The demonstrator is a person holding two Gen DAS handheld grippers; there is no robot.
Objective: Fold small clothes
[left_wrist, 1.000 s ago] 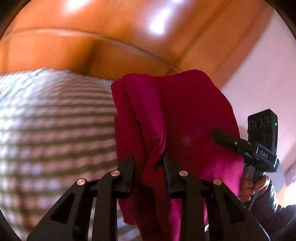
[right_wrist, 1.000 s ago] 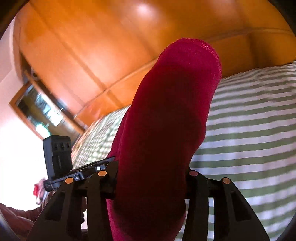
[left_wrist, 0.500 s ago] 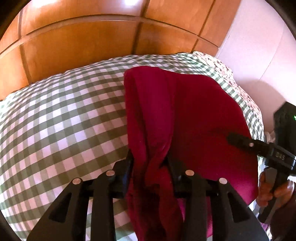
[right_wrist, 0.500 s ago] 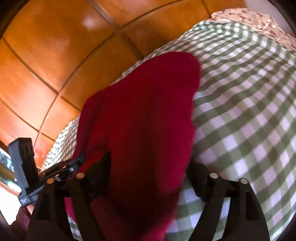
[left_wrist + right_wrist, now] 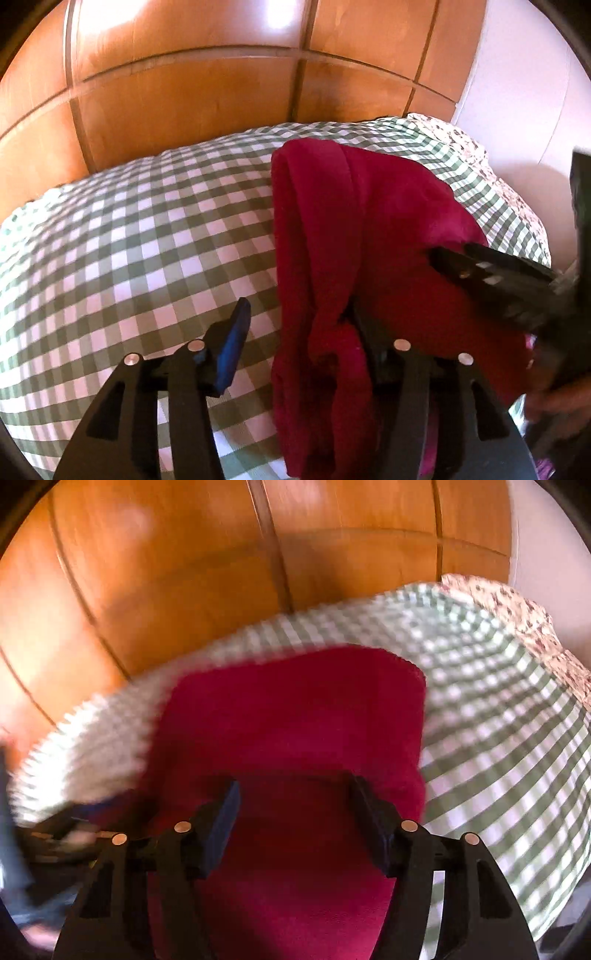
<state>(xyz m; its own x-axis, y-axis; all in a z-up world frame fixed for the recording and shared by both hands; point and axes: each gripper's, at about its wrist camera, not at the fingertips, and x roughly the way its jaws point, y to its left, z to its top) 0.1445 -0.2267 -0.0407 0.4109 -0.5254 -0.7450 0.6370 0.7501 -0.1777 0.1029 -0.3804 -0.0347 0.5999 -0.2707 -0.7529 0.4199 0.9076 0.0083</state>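
Crimson knit garment [image 5: 369, 229] lies on the green-and-white checked bedspread [image 5: 147, 229], folded lengthwise into a narrow stack, near edge bunched.

Left gripper [image 5: 299, 321]: jaws have just been opening. Blue-padded left finger [image 5: 232, 347] stands clear over the bedspread; the other finger is buried in a fold of the garment, so cloth sits between the jaws but I can't see any pinch. Reads as released.

Right gripper [image 5: 293, 805]: jaws have just been closing a little, yet stand apart, both pads clear, straddling the garment's near end from above. No grip visible. In the left view it comes in from the right, tips at the garment's right edge.

Step in hand, my read: laying down after a fold, letting go. Next move probably calls for backing both grippers out without dragging the cloth, then re-gripping one end for a cross fold or smoothing the bunched edge.

Beyond the bed: orange-brown wooden panelled headboard [image 5: 184, 110], a floral-print cloth [image 5: 517, 605] at the far right corner.

Hard to tell: right view is motion-blurred; garment type, layer count and its near end are hidden under the grippers.
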